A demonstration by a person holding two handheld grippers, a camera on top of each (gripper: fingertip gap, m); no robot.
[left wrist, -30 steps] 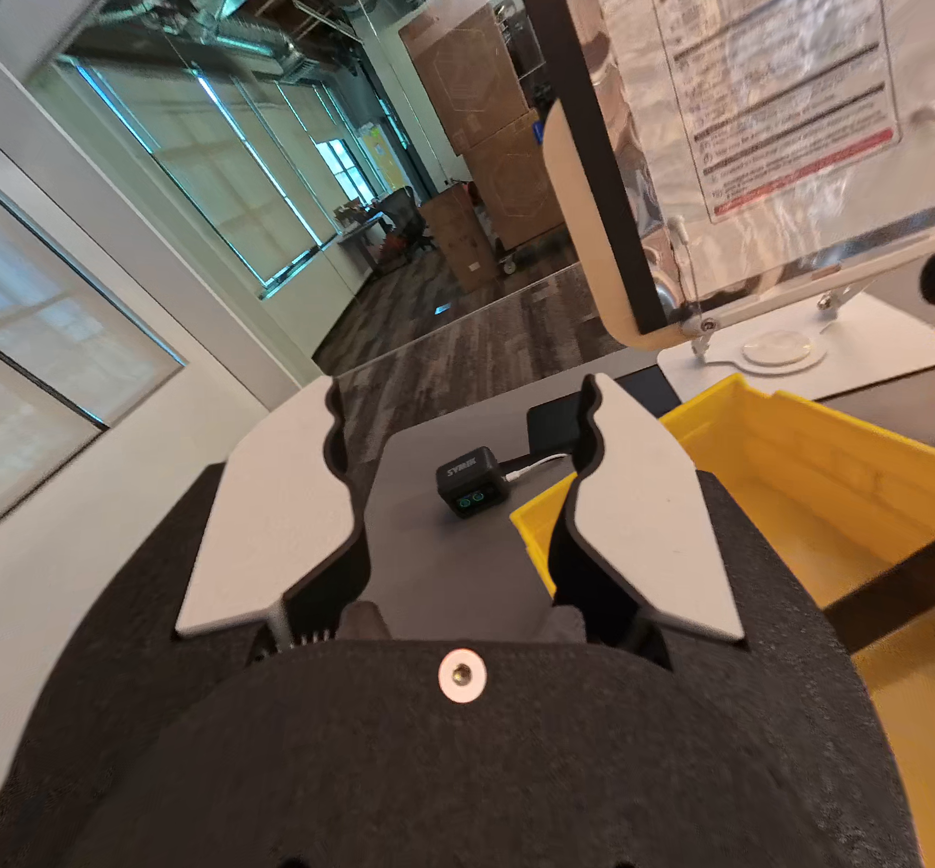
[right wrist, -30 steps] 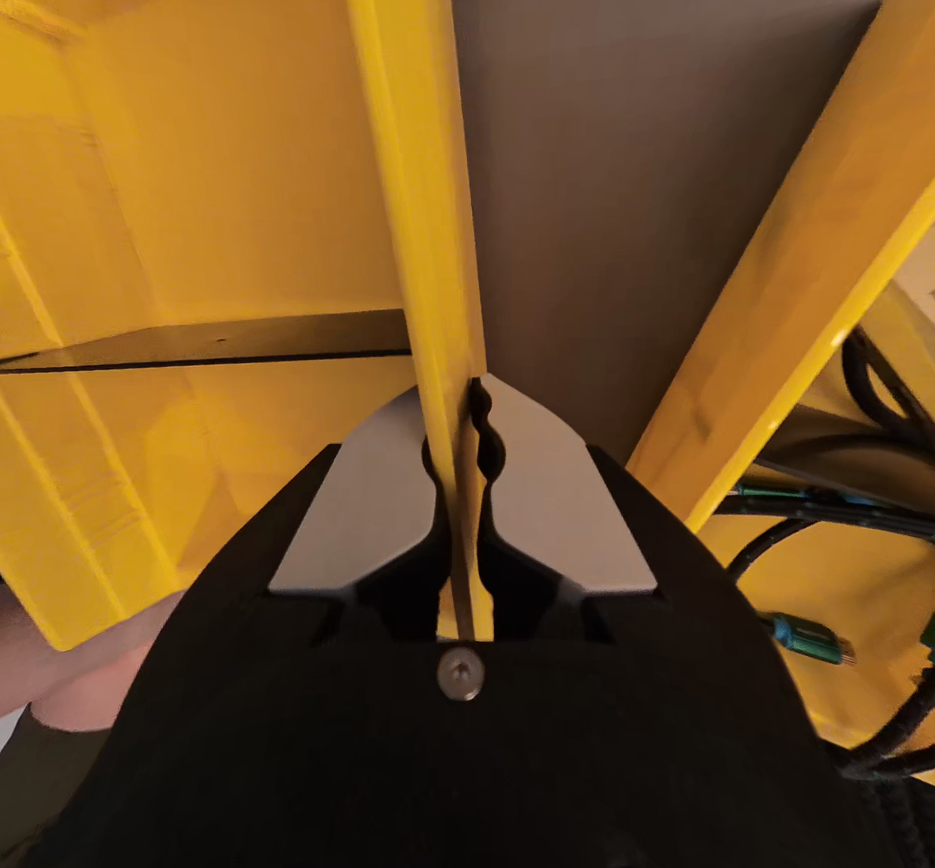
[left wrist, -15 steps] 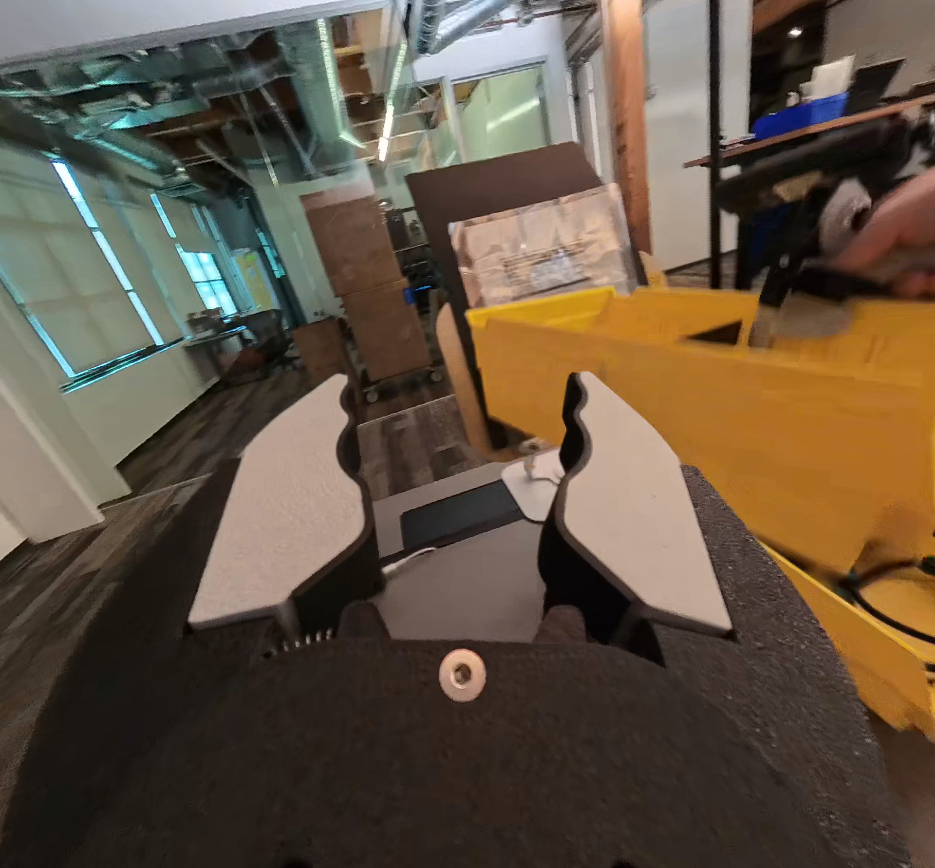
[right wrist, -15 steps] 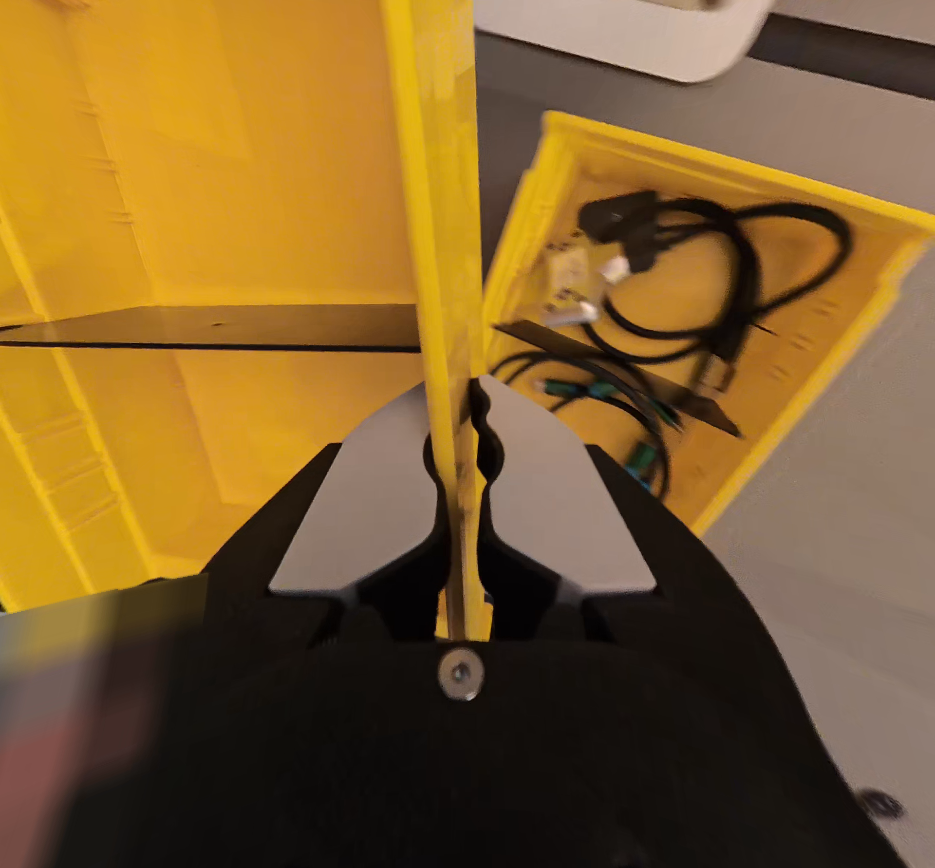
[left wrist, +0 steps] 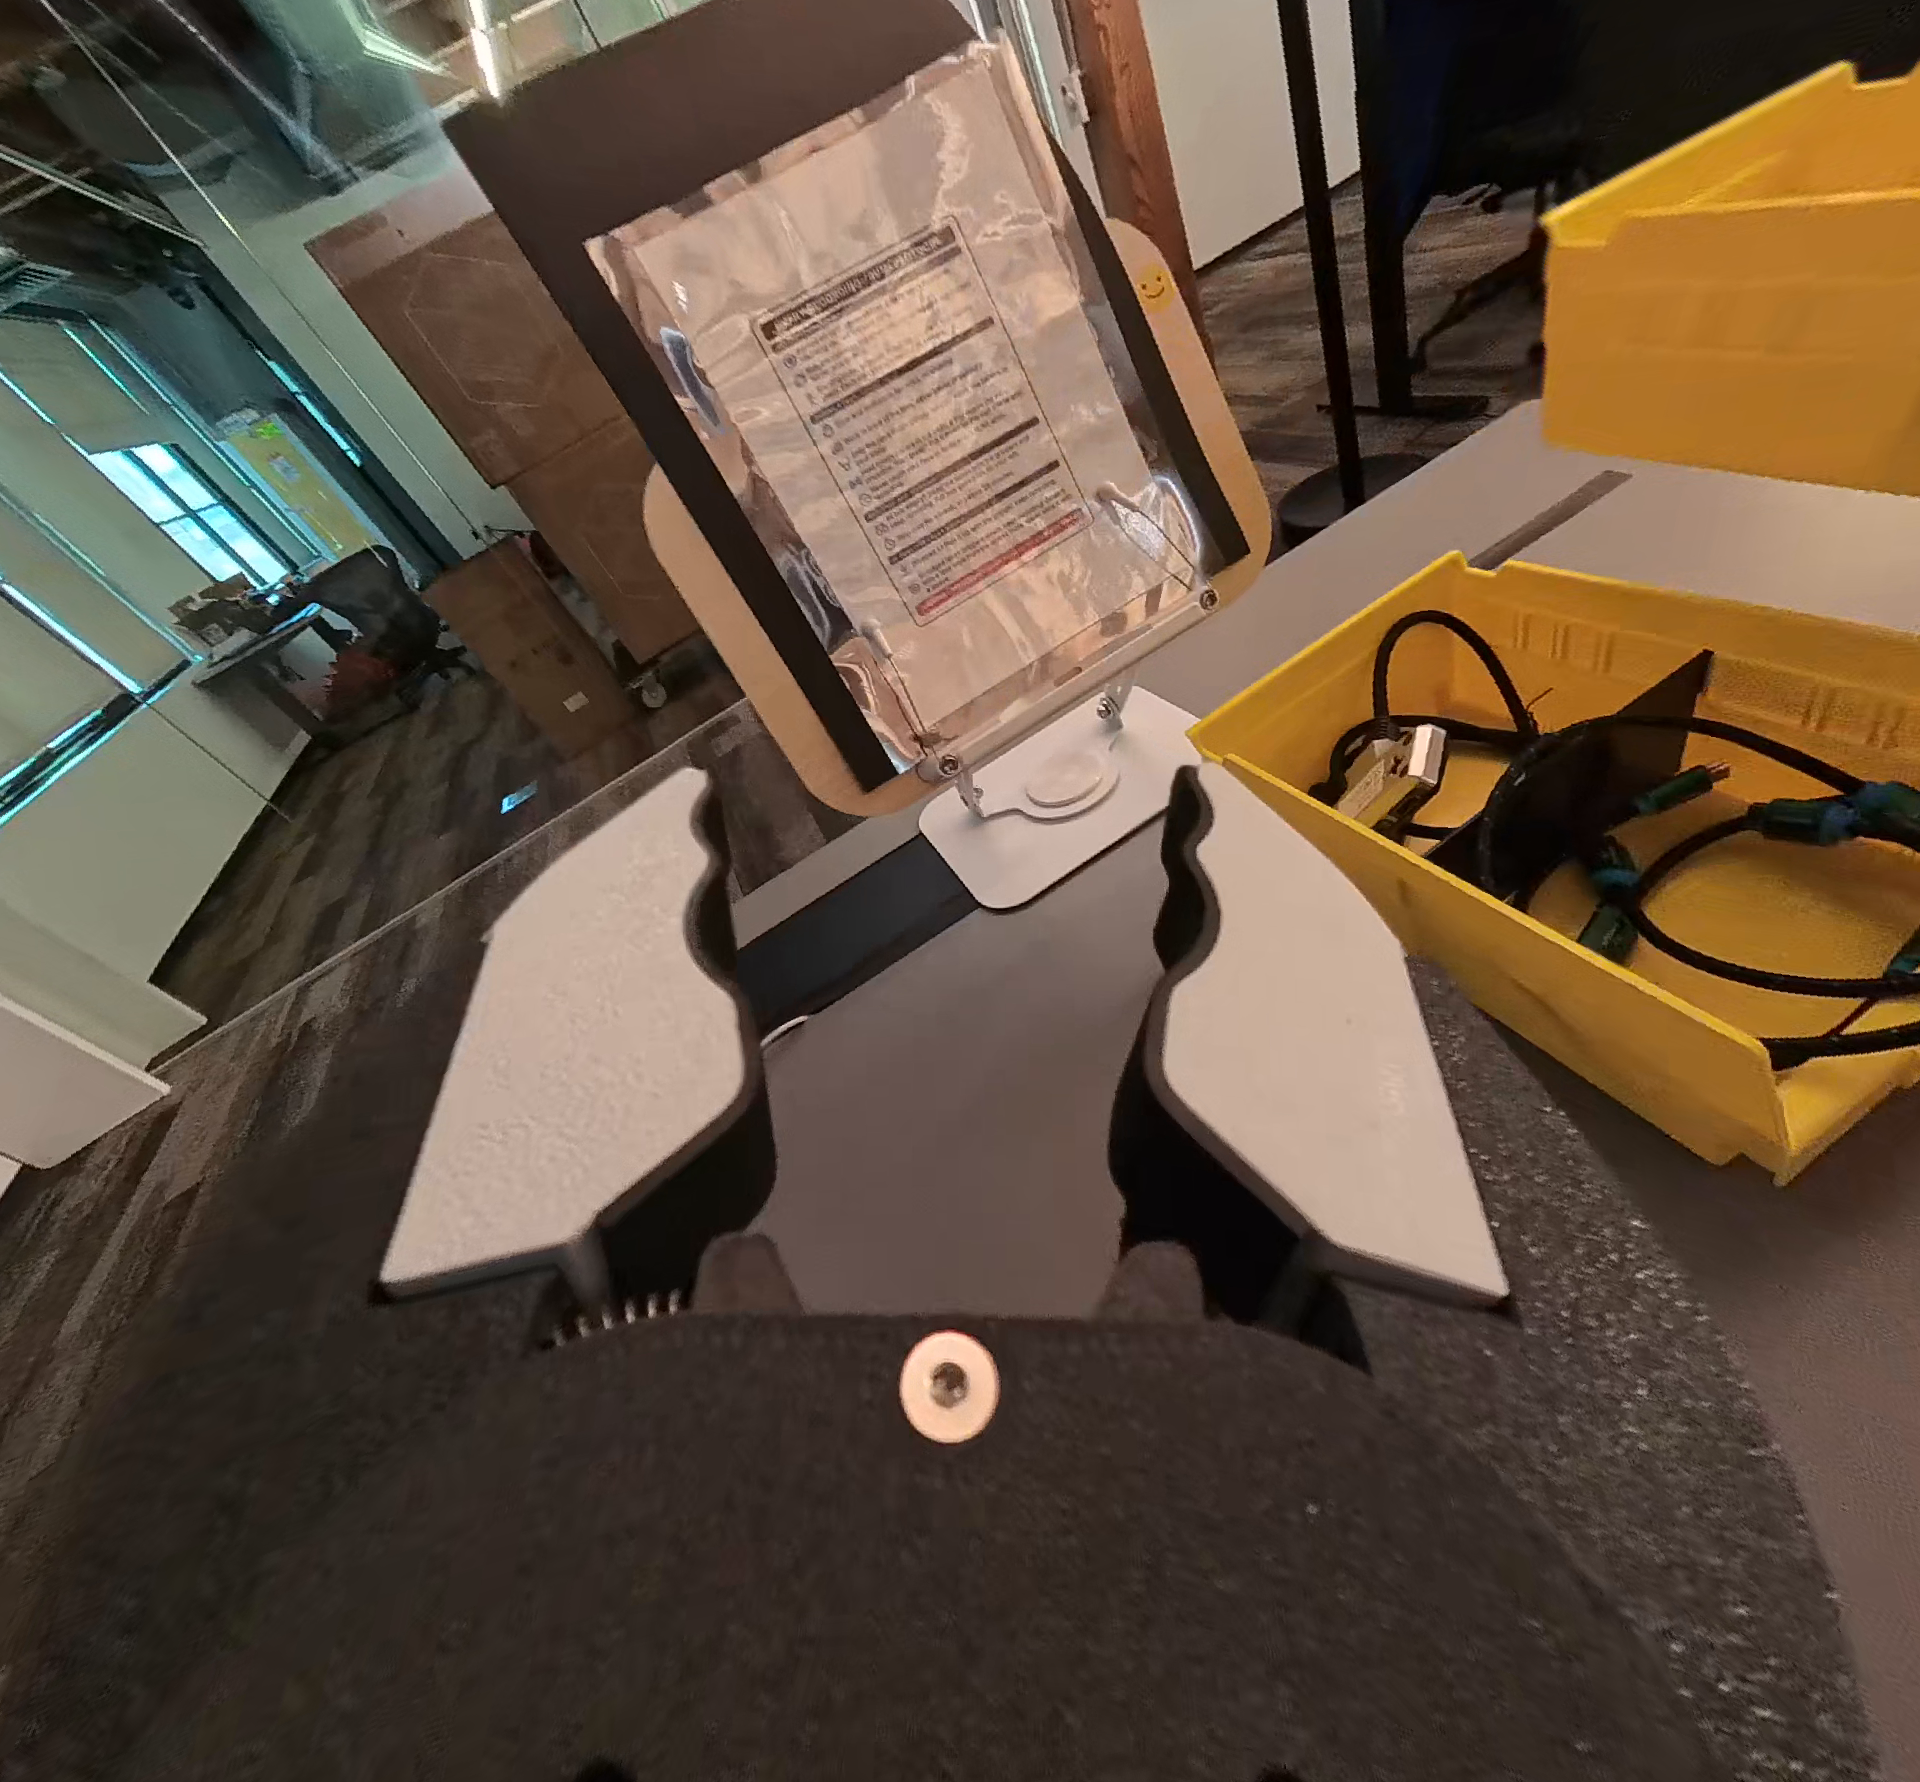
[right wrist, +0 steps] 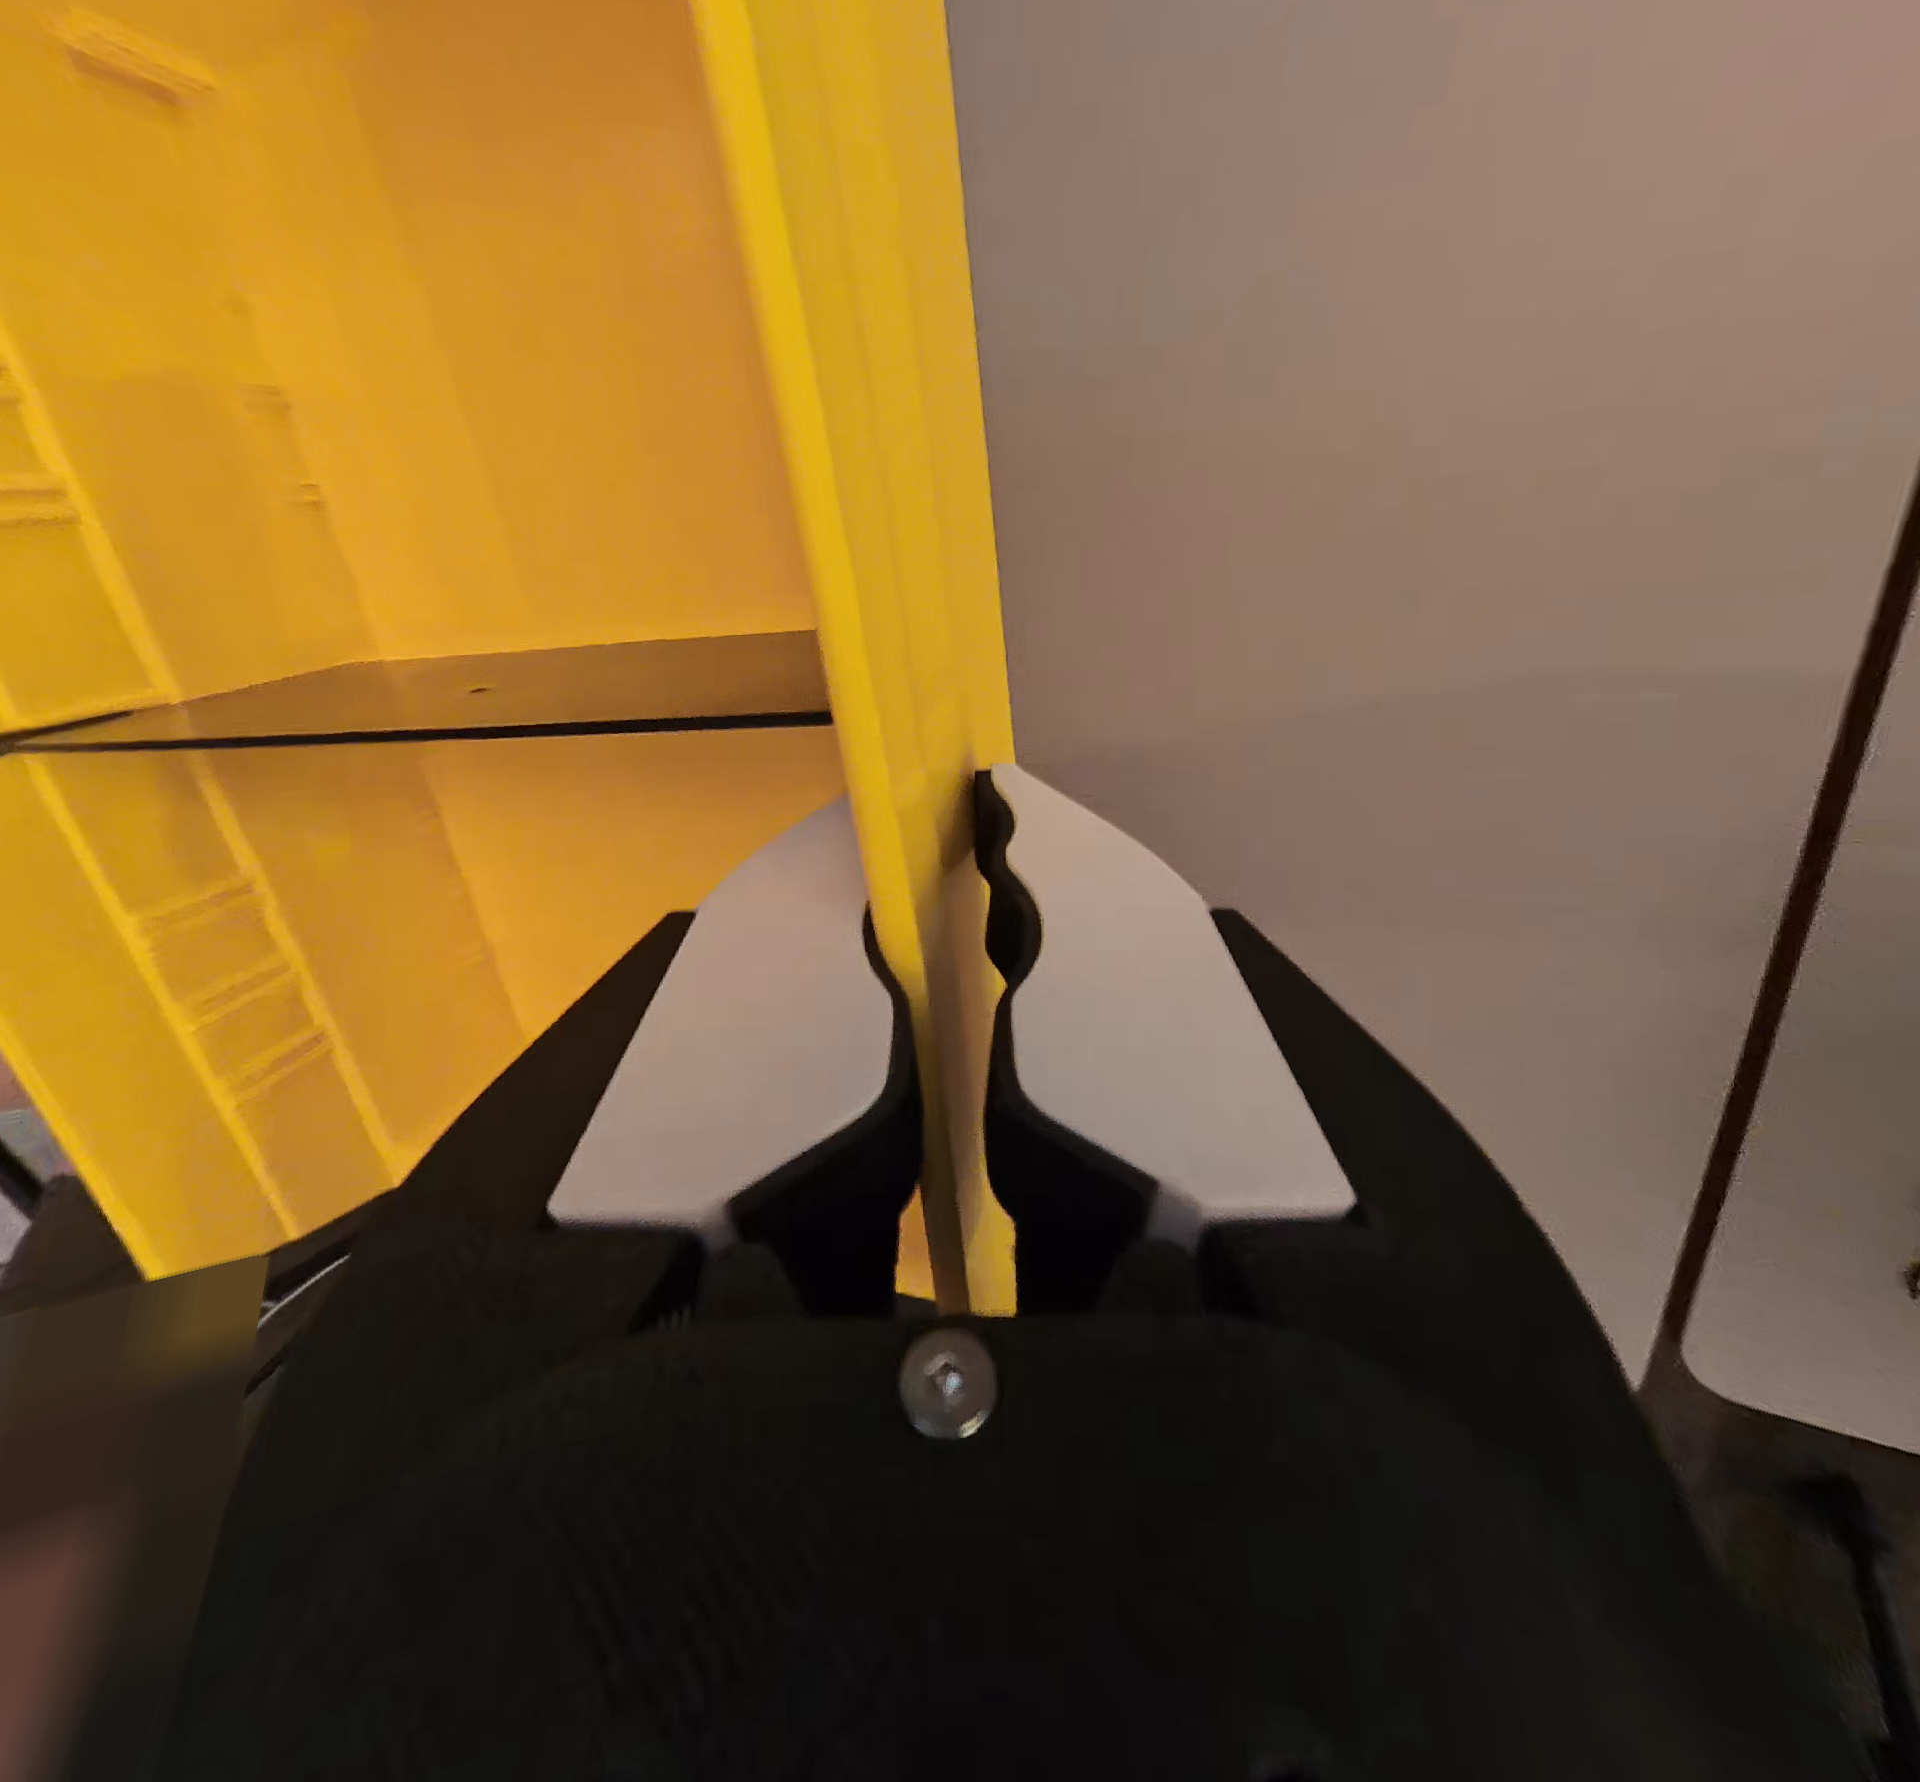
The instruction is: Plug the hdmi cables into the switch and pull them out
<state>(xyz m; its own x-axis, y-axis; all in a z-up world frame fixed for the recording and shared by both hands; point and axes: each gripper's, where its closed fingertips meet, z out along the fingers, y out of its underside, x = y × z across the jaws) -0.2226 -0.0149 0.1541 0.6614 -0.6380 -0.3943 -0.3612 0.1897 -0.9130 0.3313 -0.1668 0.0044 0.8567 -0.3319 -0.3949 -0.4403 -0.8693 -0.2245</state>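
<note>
The right claw is clamped on the side wall of an empty yellow bin, fingers pinched either side of the rim, and the bin hangs tilted in the air above the grey tabletop. A black divider crosses its bare inside. From the left wrist view that same raised bin shows at the upper right, clear of the surface.

Over on the left, the left claw is spread wide with nothing between its fingers, hovering over the tabletop.

The hdmi cables lie in a second yellow bin resting on the tabletop to the right of that open claw: black braided leads with teal-coloured plugs, looped loosely around a black divider. A small silver and black box, seemingly the switch, sits in the far compartment with a lead running from it.

Straight ahead stands a clear-sleeved printed sheet on a white stand.
</note>
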